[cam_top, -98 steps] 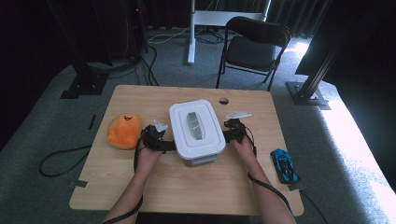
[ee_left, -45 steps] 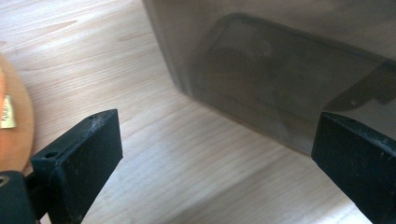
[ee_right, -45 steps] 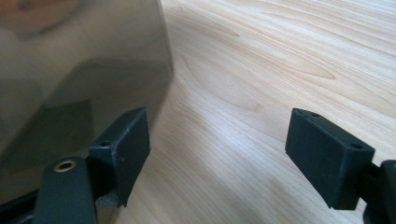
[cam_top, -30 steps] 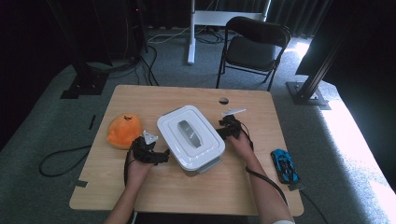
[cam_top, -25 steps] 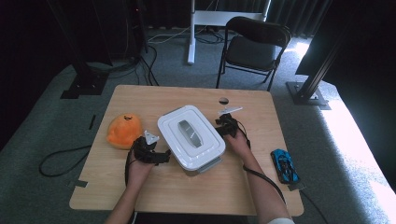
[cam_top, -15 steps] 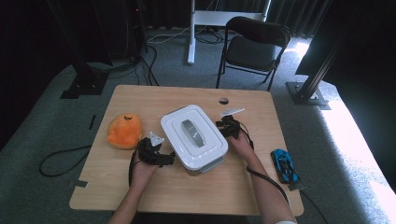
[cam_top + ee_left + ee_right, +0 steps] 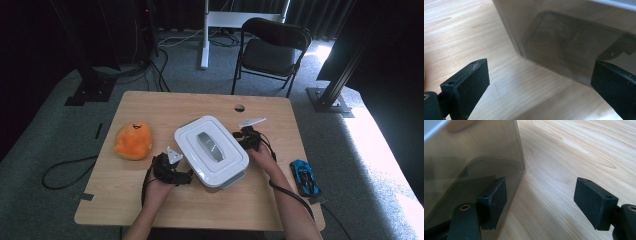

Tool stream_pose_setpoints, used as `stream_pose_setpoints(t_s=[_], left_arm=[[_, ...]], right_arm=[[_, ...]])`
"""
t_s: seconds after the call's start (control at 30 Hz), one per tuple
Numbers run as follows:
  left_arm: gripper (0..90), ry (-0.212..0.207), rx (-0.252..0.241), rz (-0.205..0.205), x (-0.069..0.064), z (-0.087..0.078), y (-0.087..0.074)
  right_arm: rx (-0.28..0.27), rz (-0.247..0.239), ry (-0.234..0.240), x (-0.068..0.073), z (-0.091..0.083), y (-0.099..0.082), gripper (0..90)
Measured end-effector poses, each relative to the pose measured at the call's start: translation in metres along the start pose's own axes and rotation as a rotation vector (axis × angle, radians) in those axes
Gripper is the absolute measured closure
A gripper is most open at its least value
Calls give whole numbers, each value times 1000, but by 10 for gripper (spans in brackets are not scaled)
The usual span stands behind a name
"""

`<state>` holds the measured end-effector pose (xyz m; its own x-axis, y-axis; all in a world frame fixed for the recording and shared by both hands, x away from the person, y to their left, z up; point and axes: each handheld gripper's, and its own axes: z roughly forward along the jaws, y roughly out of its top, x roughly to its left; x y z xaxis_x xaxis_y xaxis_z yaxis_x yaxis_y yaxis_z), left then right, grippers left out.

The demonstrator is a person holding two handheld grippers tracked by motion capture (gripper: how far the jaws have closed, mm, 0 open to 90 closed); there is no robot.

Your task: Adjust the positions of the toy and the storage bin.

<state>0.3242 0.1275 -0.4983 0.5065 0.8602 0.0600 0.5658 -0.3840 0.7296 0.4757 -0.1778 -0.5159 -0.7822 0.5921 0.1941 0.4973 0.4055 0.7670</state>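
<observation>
A clear plastic box with a white lid (image 7: 211, 150) lies skewed in the middle of the wooden table (image 7: 150, 107). My left gripper (image 7: 186, 176) is at the box's near left corner. In the left gripper view it (image 7: 541, 75) stands wide open, facing the see-through wall (image 7: 564, 40) of the box, with nothing pinched. My right gripper (image 7: 238, 136) is at the box's far right side. It (image 7: 544, 192) is open; its jaws have just been closing a little. One pad (image 7: 496, 195) lies along the box wall (image 7: 469, 157), and bare wood is between the jaws.
An orange plush toy (image 7: 132, 141) sits on the left of the table. A blue toy car (image 7: 304, 177) lies near the right edge. A cable hole (image 7: 239, 107) is at the back, and a black folding chair (image 7: 272, 50) stands beyond the table.
The box has turned from square to skewed and slid slightly right. My left gripper has moved right along its near side. The right gripper has barely moved.
</observation>
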Motion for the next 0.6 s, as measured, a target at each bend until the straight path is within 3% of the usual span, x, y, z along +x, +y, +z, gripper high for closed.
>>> stream_pose_setpoints(t_s=[0.37,0.43,0.6], left_arm=[[15,-61,-4,21,-13,-5,-5],[15,-62,-4,23,-13,-3,-6],[15,-69,-1,11,-5,0,-13]], right_arm=[[-11,9,17,-3,0,0,228],[-15,0,-18,-6,-4,-2,228],[-41,46,-71,-17,-22,-14,227]])
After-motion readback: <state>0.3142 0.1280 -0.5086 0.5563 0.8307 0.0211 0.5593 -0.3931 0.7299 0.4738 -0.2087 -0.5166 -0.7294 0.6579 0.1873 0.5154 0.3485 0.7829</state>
